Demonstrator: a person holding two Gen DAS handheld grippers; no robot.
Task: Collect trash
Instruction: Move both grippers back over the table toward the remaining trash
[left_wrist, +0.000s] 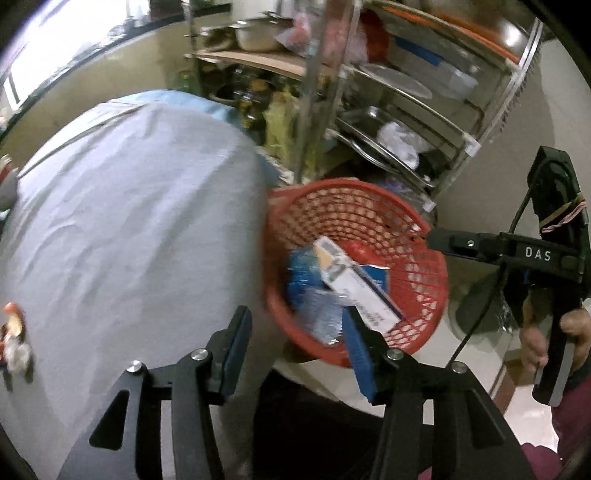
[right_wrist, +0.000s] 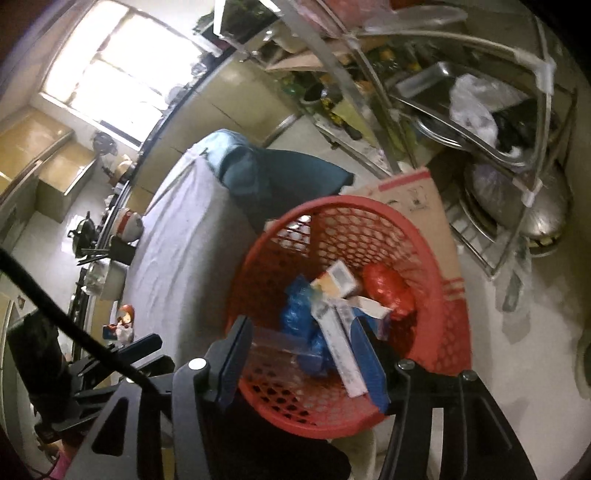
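A red mesh basket (left_wrist: 417, 310) (right_wrist: 447, 332) stands on the floor beside a cloth-covered table (left_wrist: 122, 229) (right_wrist: 181, 258). It holds a white carton (left_wrist: 354, 284) (right_wrist: 338, 350), a blue plastic bag (left_wrist: 301, 280) (right_wrist: 299, 314), a clear plastic piece (right_wrist: 273, 347) and a red bag (right_wrist: 388, 291). My left gripper (left_wrist: 295, 350) is open and empty at the table edge, left of the basket. My right gripper (right_wrist: 303, 362) is open and empty above the basket; it also shows in the left wrist view (left_wrist: 443, 240).
A metal rack (left_wrist: 406, 110) (right_wrist: 480, 110) with trays and pans stands behind the basket. A cardboard box (right_wrist: 424, 206) lies against it. A small figurine (left_wrist: 14, 343) (right_wrist: 123, 325) sits at the table's edge. A counter with kitchenware (right_wrist: 103, 251) runs along the far side.
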